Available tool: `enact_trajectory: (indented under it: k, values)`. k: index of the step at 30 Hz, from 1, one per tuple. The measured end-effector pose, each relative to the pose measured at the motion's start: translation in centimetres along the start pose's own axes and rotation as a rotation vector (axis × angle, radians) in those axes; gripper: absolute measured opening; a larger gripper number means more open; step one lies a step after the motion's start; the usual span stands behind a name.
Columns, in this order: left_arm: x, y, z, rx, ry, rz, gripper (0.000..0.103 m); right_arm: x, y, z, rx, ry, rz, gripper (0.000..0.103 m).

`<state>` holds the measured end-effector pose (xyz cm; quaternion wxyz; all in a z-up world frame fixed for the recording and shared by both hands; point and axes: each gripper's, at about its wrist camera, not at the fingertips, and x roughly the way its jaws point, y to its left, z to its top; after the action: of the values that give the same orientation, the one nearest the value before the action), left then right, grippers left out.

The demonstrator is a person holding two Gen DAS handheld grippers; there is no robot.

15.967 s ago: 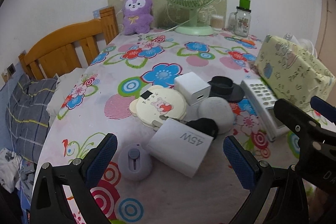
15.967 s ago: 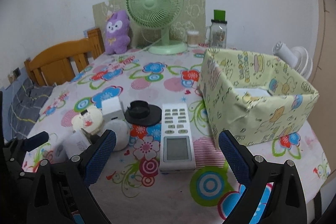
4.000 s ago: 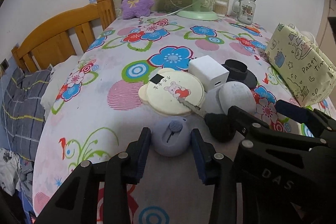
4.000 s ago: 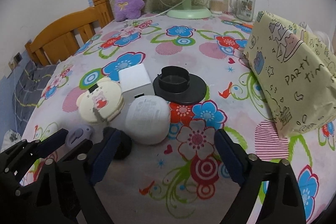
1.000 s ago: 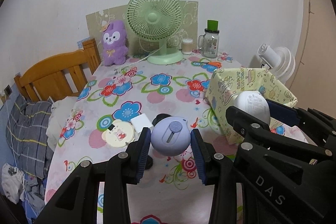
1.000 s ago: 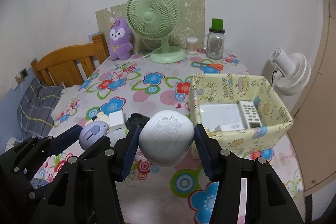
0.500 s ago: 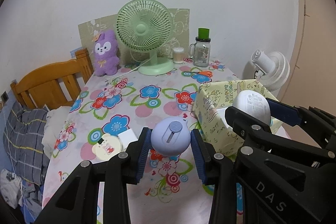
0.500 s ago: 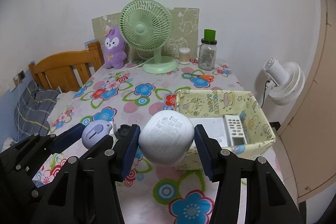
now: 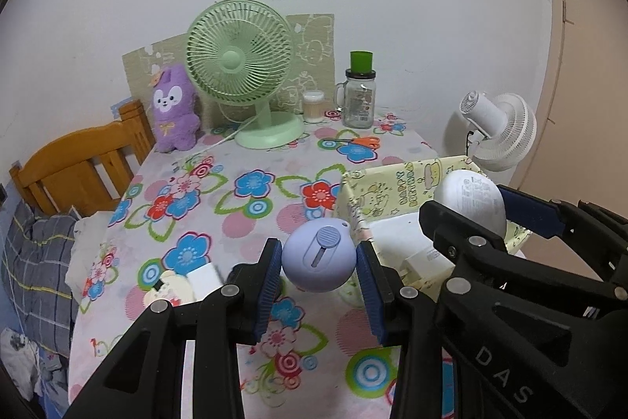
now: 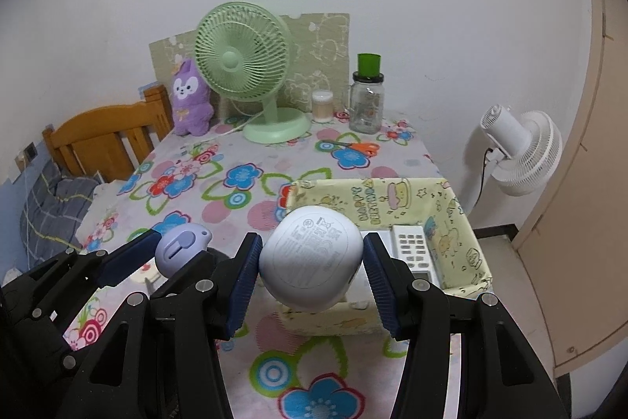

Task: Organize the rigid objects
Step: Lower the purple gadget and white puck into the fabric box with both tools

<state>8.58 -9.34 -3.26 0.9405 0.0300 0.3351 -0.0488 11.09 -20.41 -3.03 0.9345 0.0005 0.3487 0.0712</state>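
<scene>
My left gripper (image 9: 318, 268) is shut on a round lilac gadget (image 9: 318, 254) with a slider on its face, held in the air above the flowered table. My right gripper (image 10: 310, 271) is shut on a white rounded device (image 10: 311, 264) with a printed label, hanging over the near edge of the yellow patterned box (image 10: 463, 222). In that box lie a white remote (image 10: 410, 246) and a white charger (image 9: 426, 256). In the left wrist view the white device (image 9: 469, 201) shows at the right, over the box (image 9: 392, 183). A cream round case (image 9: 167, 291) and a white cube (image 9: 202, 277) lie on the table at the left.
At the table's far end stand a green desk fan (image 10: 243, 65), a purple plush (image 10: 190, 101), a glass jar with a green cap (image 10: 367, 101) and orange scissors (image 10: 361, 146). A white floor fan (image 10: 522, 148) stands right of the table, a wooden bed frame (image 10: 102, 136) left.
Both grippers have drifted right with their loads, so the yellow box now sits closer under them. The items left on the table have slid toward the left of the views.
</scene>
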Motion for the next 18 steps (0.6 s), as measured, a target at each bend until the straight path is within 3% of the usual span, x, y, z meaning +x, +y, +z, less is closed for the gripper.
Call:
enact_trajectory:
  k: [18]
  values:
    - [5.9,-3.2,2.2,0.025,0.056,-0.023,0.040,5.4,-4.6,1.6,0.030,0.056,-0.012,0.056]
